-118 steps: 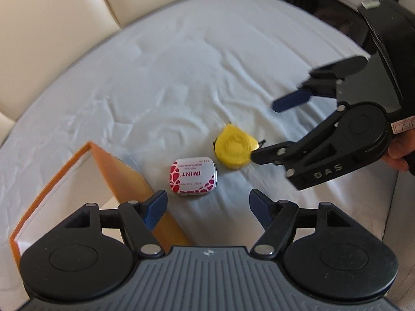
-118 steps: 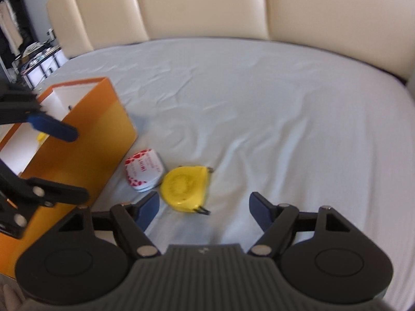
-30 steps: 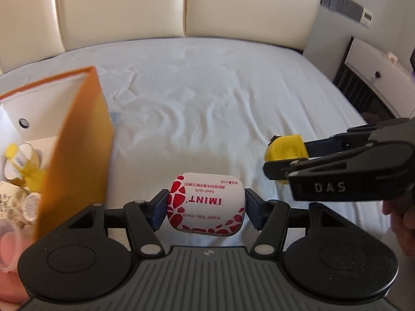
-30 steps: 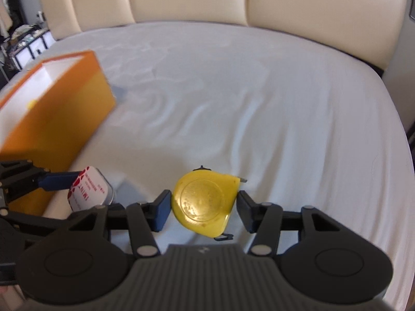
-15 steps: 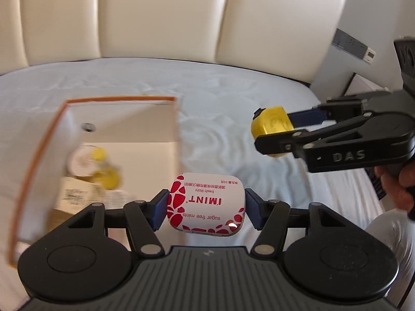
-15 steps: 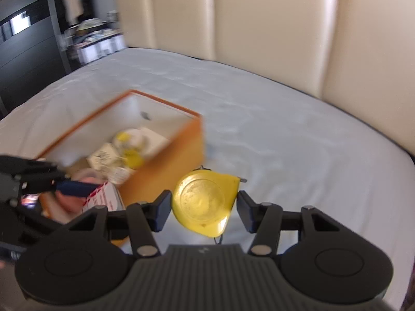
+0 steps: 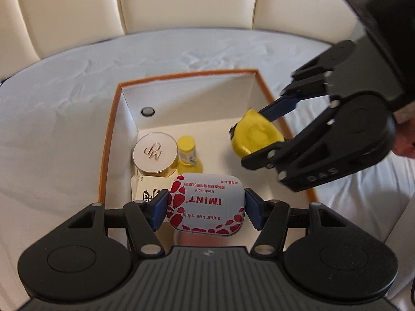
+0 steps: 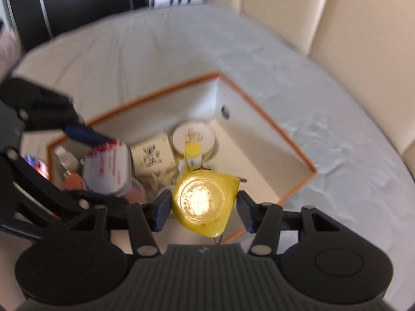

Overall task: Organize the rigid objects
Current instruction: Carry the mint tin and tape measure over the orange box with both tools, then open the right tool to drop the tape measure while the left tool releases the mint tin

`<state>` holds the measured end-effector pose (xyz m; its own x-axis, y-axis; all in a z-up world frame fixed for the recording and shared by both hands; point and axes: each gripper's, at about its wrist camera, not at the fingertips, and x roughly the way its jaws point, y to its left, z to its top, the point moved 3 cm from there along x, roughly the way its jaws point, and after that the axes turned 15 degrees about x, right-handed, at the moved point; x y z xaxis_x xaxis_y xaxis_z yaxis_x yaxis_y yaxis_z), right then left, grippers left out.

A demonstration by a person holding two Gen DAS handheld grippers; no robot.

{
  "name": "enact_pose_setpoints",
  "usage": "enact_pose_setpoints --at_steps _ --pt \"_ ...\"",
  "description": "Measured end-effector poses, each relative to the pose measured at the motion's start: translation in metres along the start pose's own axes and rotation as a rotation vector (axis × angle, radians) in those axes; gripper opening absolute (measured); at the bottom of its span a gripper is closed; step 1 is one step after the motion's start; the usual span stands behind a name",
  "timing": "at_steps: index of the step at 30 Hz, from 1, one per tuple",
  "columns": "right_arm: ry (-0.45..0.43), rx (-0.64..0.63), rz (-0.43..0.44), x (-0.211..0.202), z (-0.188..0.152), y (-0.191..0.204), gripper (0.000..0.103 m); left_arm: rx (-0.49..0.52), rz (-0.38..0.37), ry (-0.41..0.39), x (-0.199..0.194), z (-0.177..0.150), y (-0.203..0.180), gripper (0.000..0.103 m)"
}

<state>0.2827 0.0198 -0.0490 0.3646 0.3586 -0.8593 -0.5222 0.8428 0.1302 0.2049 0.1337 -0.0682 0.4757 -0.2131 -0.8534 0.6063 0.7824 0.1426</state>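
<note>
Orange-rimmed box (image 7: 109, 140) on a white bedsheet (image 7: 52, 108): above it, the left gripper (image 7: 206, 206) clamps a red-and-white mint tin (image 7: 206, 203), while the right gripper (image 8: 203, 206) pinches a yellow tape measure (image 8: 203, 200) over the box's open interior.

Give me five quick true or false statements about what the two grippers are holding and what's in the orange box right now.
1. The left gripper is shut on the mint tin. True.
2. The right gripper is open with nothing in it. False: it is shut on the yellow tape measure.
3. Both held items hang over the open box. True.
4. The box has nothing in it. False: a round compact, a small yellow bottle and other items lie inside.
5. The box stands on a wooden table. False: it stands on a white sheet.
</note>
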Motion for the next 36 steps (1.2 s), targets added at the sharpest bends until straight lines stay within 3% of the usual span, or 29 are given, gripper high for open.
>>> enact_pose_setpoints --at_steps 5,14,22,28,30,32,36 --pt "0.141 -0.02 -0.011 0.05 0.011 -0.01 0.055 0.02 -0.023 0.054 0.026 0.002 0.012 0.071" --pt "0.263 -0.114 -0.077 0.093 0.023 -0.011 0.055 0.027 -0.034 0.082 0.046 0.003 0.021 0.071" --pt "0.275 -0.097 -0.075 0.101 0.027 -0.017 0.053 0.024 -0.036 0.086 0.043 0.0 0.017 0.071" --pt "0.175 -0.075 -0.085 0.067 0.031 -0.018 0.054 0.028 -0.065 0.047 0.031 0.003 0.009 0.071" --pt "0.07 -0.033 -0.084 0.039 0.032 -0.021 0.055 0.034 -0.083 0.042 0.029 0.005 0.003 0.071" --pt "-0.037 0.018 -0.085 0.01 0.031 -0.026 0.064 0.023 -0.105 0.04 0.032 0.01 -0.001 0.071" --pt "-0.21 0.125 -0.13 -0.043 0.019 -0.042 0.066 0.007 -0.152 0.037 0.045 0.024 -0.011 0.071"
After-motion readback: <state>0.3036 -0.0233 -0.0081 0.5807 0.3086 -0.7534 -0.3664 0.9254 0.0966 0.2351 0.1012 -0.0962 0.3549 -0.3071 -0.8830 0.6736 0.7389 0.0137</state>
